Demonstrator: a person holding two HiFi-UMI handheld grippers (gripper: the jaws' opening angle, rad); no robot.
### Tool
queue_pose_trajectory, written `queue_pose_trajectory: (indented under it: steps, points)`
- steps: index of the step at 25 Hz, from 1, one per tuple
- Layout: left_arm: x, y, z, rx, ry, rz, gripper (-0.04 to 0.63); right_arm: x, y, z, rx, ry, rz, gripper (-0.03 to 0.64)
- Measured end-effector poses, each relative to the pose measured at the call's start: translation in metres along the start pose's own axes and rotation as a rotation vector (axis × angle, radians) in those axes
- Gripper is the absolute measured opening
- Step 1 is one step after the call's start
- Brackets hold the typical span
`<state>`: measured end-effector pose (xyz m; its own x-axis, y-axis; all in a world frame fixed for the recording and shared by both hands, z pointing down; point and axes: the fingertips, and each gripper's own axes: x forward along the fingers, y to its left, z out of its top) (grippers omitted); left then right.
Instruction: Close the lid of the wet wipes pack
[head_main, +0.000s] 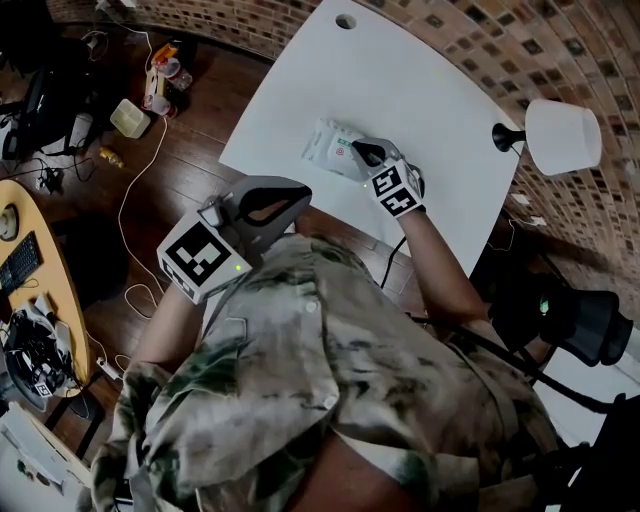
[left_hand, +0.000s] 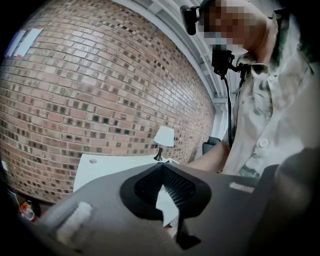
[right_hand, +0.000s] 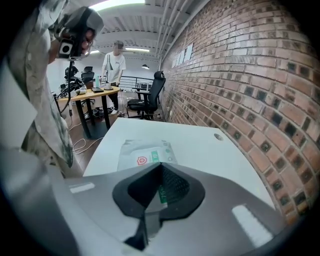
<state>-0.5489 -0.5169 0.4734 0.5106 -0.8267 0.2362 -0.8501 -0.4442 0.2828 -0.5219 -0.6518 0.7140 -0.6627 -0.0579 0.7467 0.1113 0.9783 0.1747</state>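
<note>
The wet wipes pack (head_main: 330, 145) lies flat on the white tabletop (head_main: 400, 80), well apart from the lamp (head_main: 560, 137) and on the person's side of it. The right gripper (head_main: 362, 152) reaches out over the end of the pack that faces away from the lamp. Its jaws are brought together with nothing between them, likely so the joined tips can press down as one blunt point on the lid. The left gripper (head_main: 300, 195) hangs farther from the lamp, back by the person's shirt, with its jaws also together and empty. It seems to be simply kept out of the way. The pack is a soft, pale, slightly crinkled pouch with a red shield mark and a green stripe on top. The right jaws cover the lid, so I cannot tell whether it is fully down.
</note>
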Motion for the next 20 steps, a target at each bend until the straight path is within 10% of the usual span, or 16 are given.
queue_pose_trajectory:
  steps: [20]
  points:
    - [-0.004, -0.116, -0.002, 0.073, -0.021, 0.108, 0.000, -0.166, 0.061, 0.029, -0.021, -0.297, -0.021, 0.003]
